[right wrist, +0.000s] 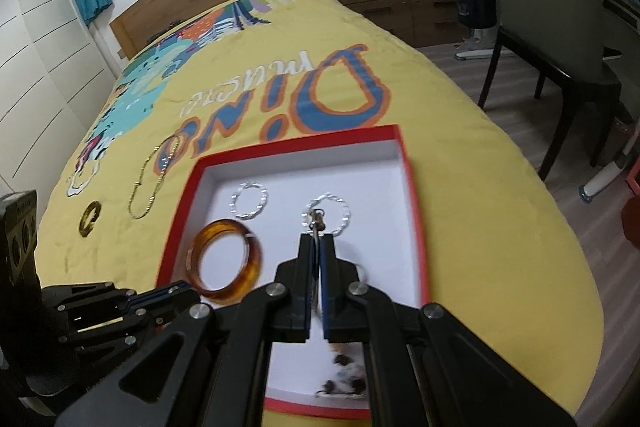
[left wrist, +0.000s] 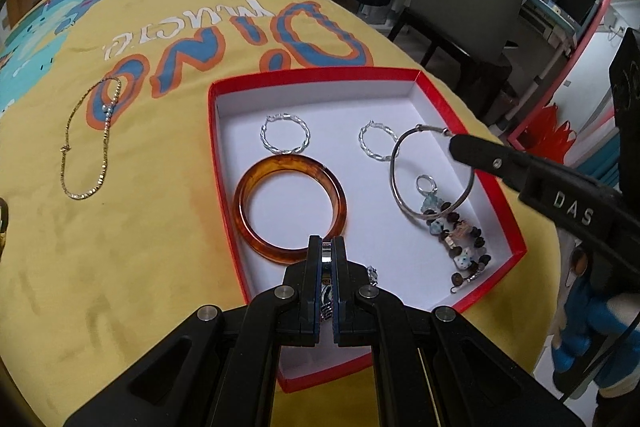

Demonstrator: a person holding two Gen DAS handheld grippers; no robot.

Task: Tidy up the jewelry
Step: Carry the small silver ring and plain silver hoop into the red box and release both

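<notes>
While the red box (left wrist: 505,211) sits open on the yellow bedspread (left wrist: 120,247), both grippers work over its white floor. The left gripper (left wrist: 327,247) hangs over the near part of the box, its jaws clenched on a small silver piece (left wrist: 326,255) that shows only as a thin metal edge between the pads; what kind of piece it is cannot be told. The right gripper (right wrist: 317,241) reaches in over the box's right side, and its jaws are pinched on the clasp end of a large silver hoop (left wrist: 400,167). From that hoop a beaded strand (left wrist: 460,243) of blue, white and dark stones trails toward the near right corner of the box, with a small silver ring (left wrist: 425,183) at its top.

Inside the box, toward its far wall, lie two twisted silver hoops, one on the left (left wrist: 285,139) and one on the right (left wrist: 374,145). An amber bangle (left wrist: 256,195) lies flat just nearer than the left twisted hoop, touching it, with its near rim beside the left gripper's tips.

Outside the box, well to its left on the bedspread, a gold chain (left wrist: 86,143) lies in a long loop. Left of that, the right wrist view shows a small gold ring (right wrist: 89,219).
</notes>
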